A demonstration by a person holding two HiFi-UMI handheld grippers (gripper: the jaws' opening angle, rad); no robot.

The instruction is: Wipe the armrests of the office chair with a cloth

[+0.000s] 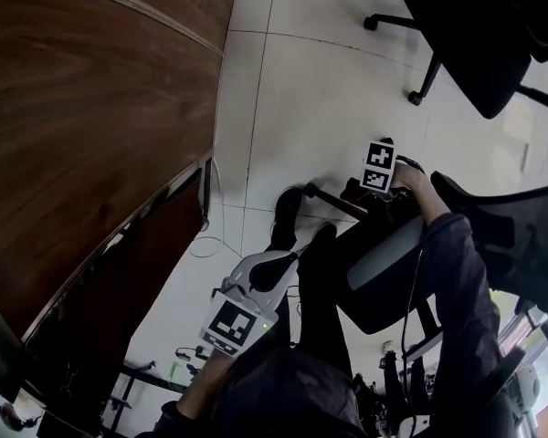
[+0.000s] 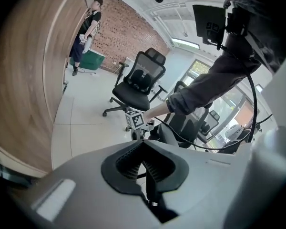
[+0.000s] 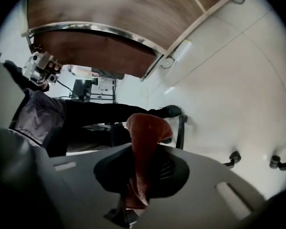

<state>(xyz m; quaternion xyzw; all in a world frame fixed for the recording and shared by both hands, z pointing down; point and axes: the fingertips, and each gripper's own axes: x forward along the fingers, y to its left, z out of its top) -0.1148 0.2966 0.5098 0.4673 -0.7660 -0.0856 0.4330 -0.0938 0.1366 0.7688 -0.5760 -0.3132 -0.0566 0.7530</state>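
**Now, cloth by the chair**

The office chair [image 1: 521, 235] has a long grey armrest [image 1: 388, 249], slanting. Nearer the chair, the right gripper [image 3: 148, 166] squeezes a red cloth [image 3: 145, 128] just past that armrest. Farther from the chair, the left gripper [image 2: 144, 149] is closed on nothing.

Cloth [image 3: 145, 142]: rust-red, centre frame. Desk [image 1: 82, 108]: brown wood grain, upper left. Floor [image 1: 320, 89]: pale white tiles, thin grey joints. Office chair [image 1: 516, 231]: black, right edge. Marker cube [image 1: 378, 166]: black-and-white squares.

Rust-red cloth [image 3: 145, 144], bunched, pinched upright between jaws.
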